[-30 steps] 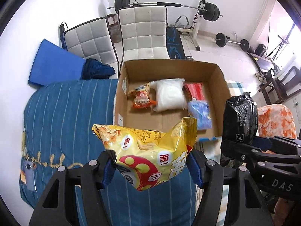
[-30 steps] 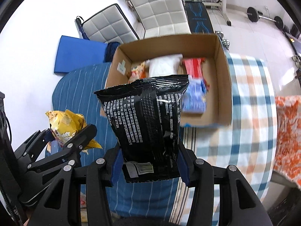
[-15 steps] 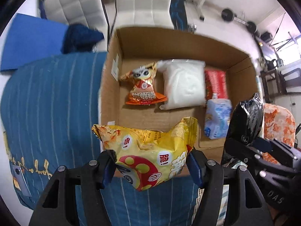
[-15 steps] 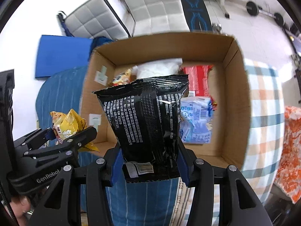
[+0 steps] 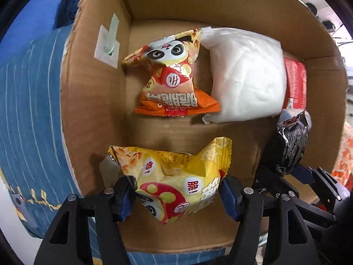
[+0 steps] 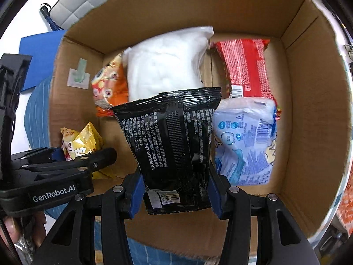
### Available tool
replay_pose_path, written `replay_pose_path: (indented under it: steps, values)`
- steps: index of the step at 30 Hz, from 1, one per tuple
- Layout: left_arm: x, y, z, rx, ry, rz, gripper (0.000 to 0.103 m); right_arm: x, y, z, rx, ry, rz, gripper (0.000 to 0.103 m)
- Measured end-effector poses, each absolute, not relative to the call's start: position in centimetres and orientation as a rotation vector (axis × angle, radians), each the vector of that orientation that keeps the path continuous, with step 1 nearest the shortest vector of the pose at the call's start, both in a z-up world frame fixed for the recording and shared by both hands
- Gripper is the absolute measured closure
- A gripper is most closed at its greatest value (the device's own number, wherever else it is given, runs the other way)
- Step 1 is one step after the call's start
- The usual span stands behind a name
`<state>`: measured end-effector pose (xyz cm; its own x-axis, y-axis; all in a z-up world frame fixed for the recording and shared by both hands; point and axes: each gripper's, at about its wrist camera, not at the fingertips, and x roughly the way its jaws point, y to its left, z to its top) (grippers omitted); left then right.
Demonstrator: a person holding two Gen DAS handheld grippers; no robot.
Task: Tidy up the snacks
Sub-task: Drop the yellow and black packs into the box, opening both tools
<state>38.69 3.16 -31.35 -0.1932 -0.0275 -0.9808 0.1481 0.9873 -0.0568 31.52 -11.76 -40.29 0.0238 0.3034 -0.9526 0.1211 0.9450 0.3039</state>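
Observation:
My left gripper [image 5: 176, 195] is shut on a yellow snack bag [image 5: 174, 176], held inside the near left part of an open cardboard box [image 5: 92, 101]. My right gripper [image 6: 174, 195] is shut on a black snack packet [image 6: 174, 137], held upright over the box's near middle. In the right wrist view the left gripper [image 6: 72, 163] and yellow bag [image 6: 81, 143] show at the left. On the box floor lie an orange panda bag [image 5: 174, 75], a white pouch [image 5: 247, 77], a red packet [image 6: 247, 68] and a pale blue packet [image 6: 247, 141].
The box [image 6: 308, 110] rests on a blue striped cloth [image 5: 28, 110]. A blue mat [image 6: 37, 50] and a grey padded chair [image 6: 72, 4] lie beyond the box's far left corner. An orange patterned cloth [image 5: 346, 154] is at the right.
Both grippers have moved forward and down into the box with their bags still held. The box now fills both views.

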Motion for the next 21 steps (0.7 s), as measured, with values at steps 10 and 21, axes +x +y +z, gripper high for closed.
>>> replay_pose_path:
  steps: [10, 21]
  values:
    - [38.9, 2.2, -31.7, 0.103, 1.805, -0.155, 0.039, 32.7, -12.0, -41.7, 0.363, 1.592, 0.154, 0.048]
    - [38.5, 2.6, -31.3, 0.092, 1.808, -0.138, 0.035, 31.9, -12.4, -41.7, 0.329, 1.615, 0.152, 0.042]
